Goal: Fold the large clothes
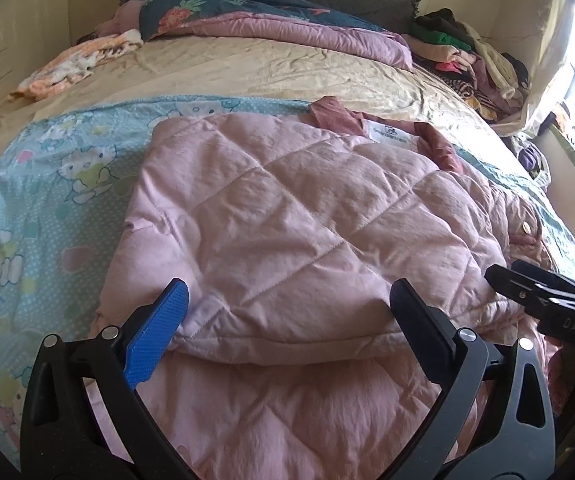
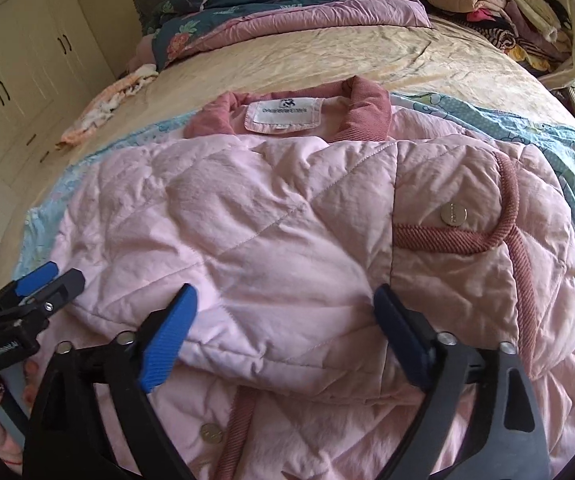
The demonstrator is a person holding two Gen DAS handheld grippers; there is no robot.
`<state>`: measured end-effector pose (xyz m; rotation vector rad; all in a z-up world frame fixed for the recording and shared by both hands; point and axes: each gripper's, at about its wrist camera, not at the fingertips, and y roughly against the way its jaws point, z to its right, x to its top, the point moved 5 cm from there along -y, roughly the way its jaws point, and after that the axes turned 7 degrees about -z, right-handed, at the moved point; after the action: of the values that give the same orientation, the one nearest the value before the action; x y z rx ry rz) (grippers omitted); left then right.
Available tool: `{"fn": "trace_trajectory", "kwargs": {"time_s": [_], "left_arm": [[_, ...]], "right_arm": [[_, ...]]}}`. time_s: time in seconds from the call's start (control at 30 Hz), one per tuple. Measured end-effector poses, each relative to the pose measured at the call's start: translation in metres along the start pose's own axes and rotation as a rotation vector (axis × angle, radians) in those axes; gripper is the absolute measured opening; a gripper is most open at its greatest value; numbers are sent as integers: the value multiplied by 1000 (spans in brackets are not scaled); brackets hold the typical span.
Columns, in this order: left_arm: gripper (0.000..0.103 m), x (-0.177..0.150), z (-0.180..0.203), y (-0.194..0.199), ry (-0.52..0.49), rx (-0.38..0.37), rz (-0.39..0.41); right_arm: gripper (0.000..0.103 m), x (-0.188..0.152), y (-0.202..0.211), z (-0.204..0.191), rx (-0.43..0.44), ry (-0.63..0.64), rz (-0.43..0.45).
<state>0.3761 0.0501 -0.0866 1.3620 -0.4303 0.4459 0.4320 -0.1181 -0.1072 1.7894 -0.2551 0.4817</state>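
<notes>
A pink quilted jacket (image 1: 287,216) lies on the bed, its lower part folded up over the body; it also fills the right wrist view (image 2: 271,240). Its darker pink collar (image 2: 363,100) and white label (image 2: 283,114) point away from me. My left gripper (image 1: 287,300) is open, its fingers spread just above the near folded edge, empty. My right gripper (image 2: 285,308) is open too, over the same fold, empty. The right gripper shows at the right edge of the left wrist view (image 1: 539,292); the left gripper shows at the left edge of the right wrist view (image 2: 43,280).
A light blue cartoon-print blanket (image 1: 47,184) lies under the jacket on a beige sheet (image 1: 247,68). A floral and pink duvet (image 1: 271,20) sits at the head. A pile of clothes (image 1: 467,52) lies at the far right. White wardrobes (image 2: 19,64) stand on the left.
</notes>
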Motion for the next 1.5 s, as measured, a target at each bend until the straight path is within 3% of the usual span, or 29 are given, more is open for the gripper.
{"fn": "trace_trajectory", "kwargs": {"time_s": [0.67,1.5], "left_arm": [[95,-3,8,54,-9,-2,62],[95,-13,31,146,-41,-10,162]], "right_arm": [[99,-21,60,3,55,-44,69],[99,-43,182,-27,128,-9,215]]}}
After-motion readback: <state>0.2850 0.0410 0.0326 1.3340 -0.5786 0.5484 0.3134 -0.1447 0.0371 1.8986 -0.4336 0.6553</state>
